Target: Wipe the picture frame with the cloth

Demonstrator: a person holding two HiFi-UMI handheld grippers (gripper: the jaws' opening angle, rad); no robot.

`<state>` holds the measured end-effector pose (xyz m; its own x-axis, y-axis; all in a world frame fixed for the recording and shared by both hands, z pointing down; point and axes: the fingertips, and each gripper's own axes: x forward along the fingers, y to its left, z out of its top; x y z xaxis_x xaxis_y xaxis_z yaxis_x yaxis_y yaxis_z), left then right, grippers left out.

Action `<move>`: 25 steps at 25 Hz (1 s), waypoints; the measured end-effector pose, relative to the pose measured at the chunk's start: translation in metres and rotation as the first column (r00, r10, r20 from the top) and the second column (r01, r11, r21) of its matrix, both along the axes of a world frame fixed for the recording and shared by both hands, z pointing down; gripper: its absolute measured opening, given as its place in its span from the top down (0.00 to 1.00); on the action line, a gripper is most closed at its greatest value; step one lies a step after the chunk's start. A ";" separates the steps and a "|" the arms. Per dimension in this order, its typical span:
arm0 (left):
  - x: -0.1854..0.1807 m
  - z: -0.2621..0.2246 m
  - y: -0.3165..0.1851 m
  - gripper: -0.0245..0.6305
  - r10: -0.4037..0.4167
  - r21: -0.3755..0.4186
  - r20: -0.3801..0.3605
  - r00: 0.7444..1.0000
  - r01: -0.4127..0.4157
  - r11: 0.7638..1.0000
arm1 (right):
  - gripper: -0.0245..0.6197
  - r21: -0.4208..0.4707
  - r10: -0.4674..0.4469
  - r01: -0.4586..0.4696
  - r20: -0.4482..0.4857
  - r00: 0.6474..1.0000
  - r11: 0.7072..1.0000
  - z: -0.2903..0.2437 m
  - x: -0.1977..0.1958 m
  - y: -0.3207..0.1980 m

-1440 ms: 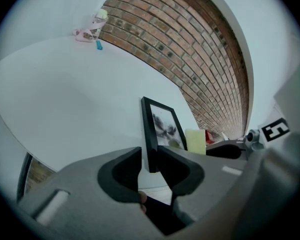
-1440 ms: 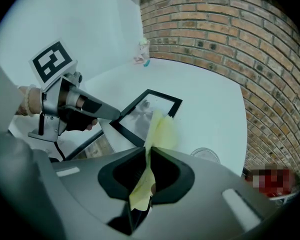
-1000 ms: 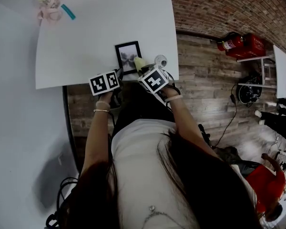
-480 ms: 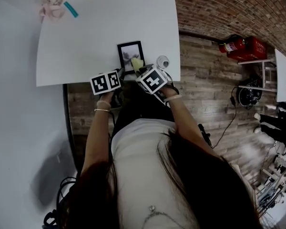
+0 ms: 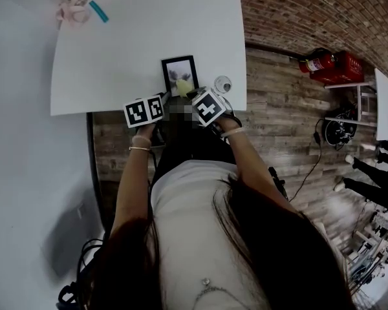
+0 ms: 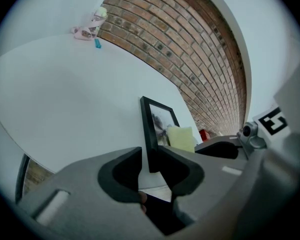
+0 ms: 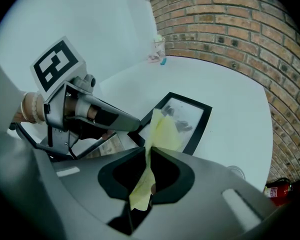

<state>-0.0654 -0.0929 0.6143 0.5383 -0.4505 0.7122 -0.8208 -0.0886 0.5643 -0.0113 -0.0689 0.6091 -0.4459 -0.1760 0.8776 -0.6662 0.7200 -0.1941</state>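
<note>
A black picture frame with a grey photo lies on the white table near its front edge. My left gripper is shut on the frame's near left edge; in the left gripper view the frame runs straight out from between the jaws of that gripper. My right gripper is shut on a pale yellow cloth. In the right gripper view the cloth hangs out of the gripper and rests on the lower part of the frame. The cloth covers part of the glass.
A small round glass stands on the table just right of the frame, close to the right gripper. A pink object and a teal strip lie at the far left corner. A red fire extinguisher lies on the wooden floor at right.
The right gripper has slid the cloth slightly leftward over the frame's lower part. The left gripper has kept its hold on the frame.
</note>
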 end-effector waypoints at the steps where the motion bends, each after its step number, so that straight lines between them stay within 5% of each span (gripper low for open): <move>1: 0.000 -0.001 0.000 0.81 0.001 -0.001 -0.001 1.000 -0.001 1.000 | 0.90 -0.004 0.001 -0.001 0.001 1.000 1.000 0.000 0.000 0.000; 25: 0.000 0.000 0.001 0.82 0.010 0.000 -0.034 0.999 -0.010 1.000 | 0.90 -0.053 -0.041 0.045 0.066 0.997 0.998 -0.002 -0.032 0.007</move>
